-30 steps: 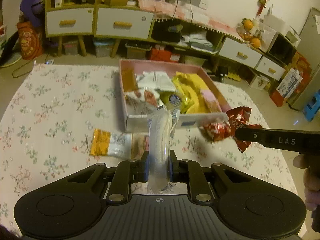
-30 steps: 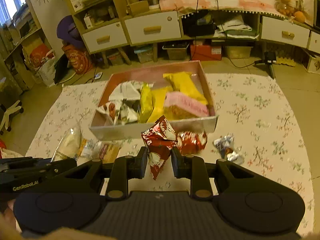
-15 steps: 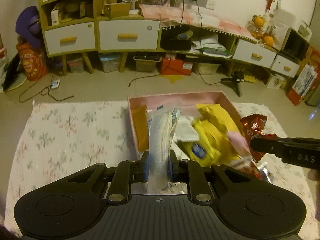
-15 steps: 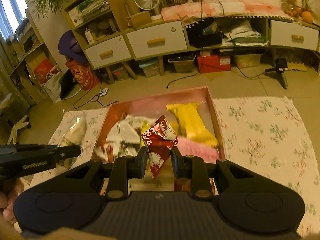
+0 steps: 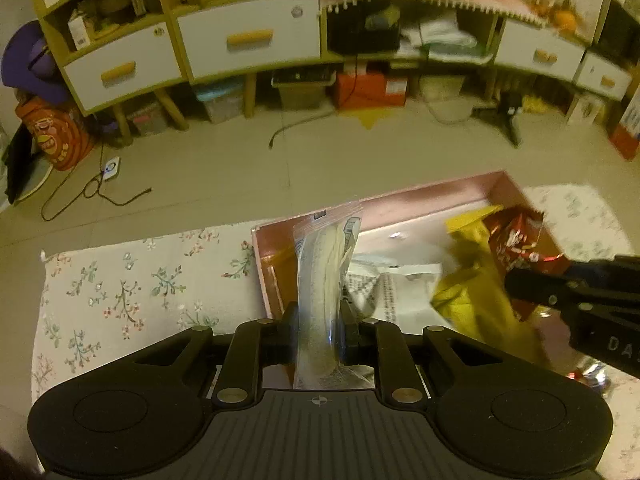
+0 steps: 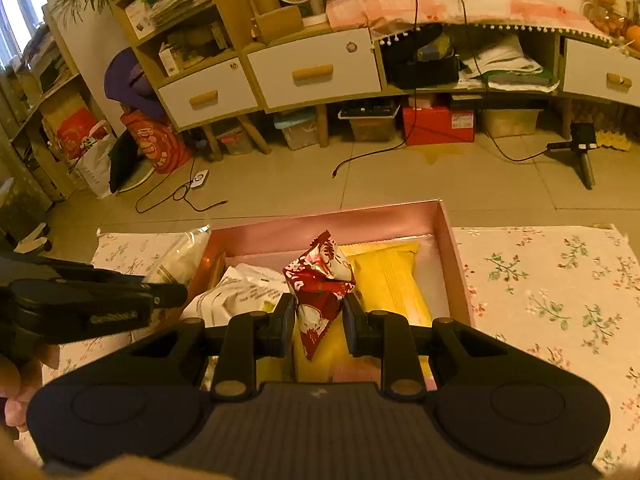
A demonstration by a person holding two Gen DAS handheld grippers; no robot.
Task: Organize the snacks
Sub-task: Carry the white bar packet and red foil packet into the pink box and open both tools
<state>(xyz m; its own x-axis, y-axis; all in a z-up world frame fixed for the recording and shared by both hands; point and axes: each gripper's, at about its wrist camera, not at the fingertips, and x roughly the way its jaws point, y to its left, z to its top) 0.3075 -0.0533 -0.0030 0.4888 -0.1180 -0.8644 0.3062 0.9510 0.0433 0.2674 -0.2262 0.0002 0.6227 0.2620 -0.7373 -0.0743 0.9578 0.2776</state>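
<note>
My left gripper [image 5: 319,322] is shut on a clear packet of pale biscuits [image 5: 324,276], held upright above the left end of the pink box [image 5: 420,196]. My right gripper [image 6: 319,314] is shut on a crumpled red snack wrapper [image 6: 320,280] over the middle of the pink box [image 6: 332,224]. Inside the box lie yellow packets [image 6: 390,280] and a white printed packet [image 6: 240,292]. Each gripper shows in the other's view: the right gripper [image 5: 516,280] with its red wrapper [image 5: 516,240] at the box's right end, the left gripper [image 6: 176,292] with the clear packet [image 6: 180,256] at the box's left wall.
The box stands on a floral cloth [image 6: 560,280], which ends just behind it; beyond is tiled floor [image 6: 304,184] with cables. A low cabinet with white drawers [image 6: 312,74] lines the far wall. A hand [image 6: 16,380] shows at the left edge.
Both grippers have carried their packets forward, from in front of the box to over its inside. The orange-and-white packet on the cloth has dropped out of view.
</note>
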